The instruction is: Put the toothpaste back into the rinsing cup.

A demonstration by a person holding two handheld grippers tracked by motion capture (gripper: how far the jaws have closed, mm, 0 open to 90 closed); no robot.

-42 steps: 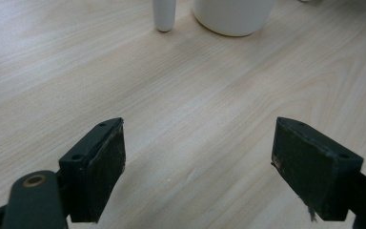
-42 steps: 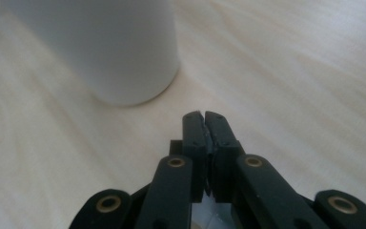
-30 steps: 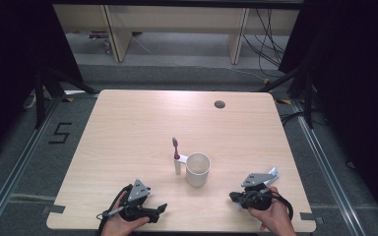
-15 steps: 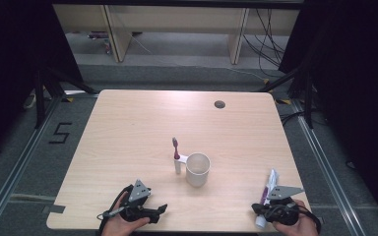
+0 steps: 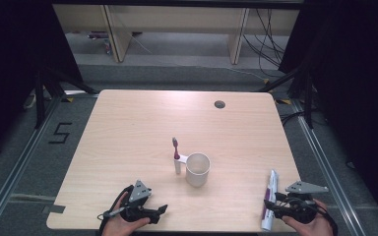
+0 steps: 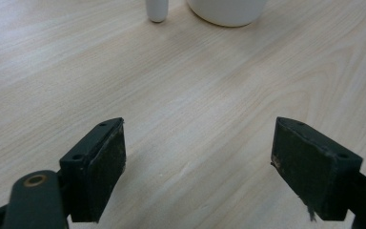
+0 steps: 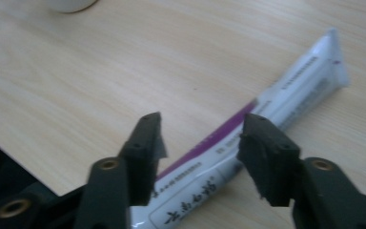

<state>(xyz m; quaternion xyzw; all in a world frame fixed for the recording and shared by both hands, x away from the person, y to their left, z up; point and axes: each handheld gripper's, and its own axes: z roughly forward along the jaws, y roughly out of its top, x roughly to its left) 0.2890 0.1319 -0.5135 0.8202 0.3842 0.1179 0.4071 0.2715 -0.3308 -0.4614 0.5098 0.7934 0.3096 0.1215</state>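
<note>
Right gripper (image 7: 200,143) apparently straddles toothpaste tube (image 7: 267,114), unclamped.

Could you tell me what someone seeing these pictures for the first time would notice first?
Probably the white cup near the middle of the wooden table, with a toothbrush standing upright just left of it. Next, the white and purple toothpaste tube lying at the near right edge, between the open jaws of the right gripper. The left gripper is open over bare wood.

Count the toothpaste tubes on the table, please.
1. The toothpaste tube lies flat near the table's front right edge, between the open jaws of the right claw. None seems hidden.
</note>
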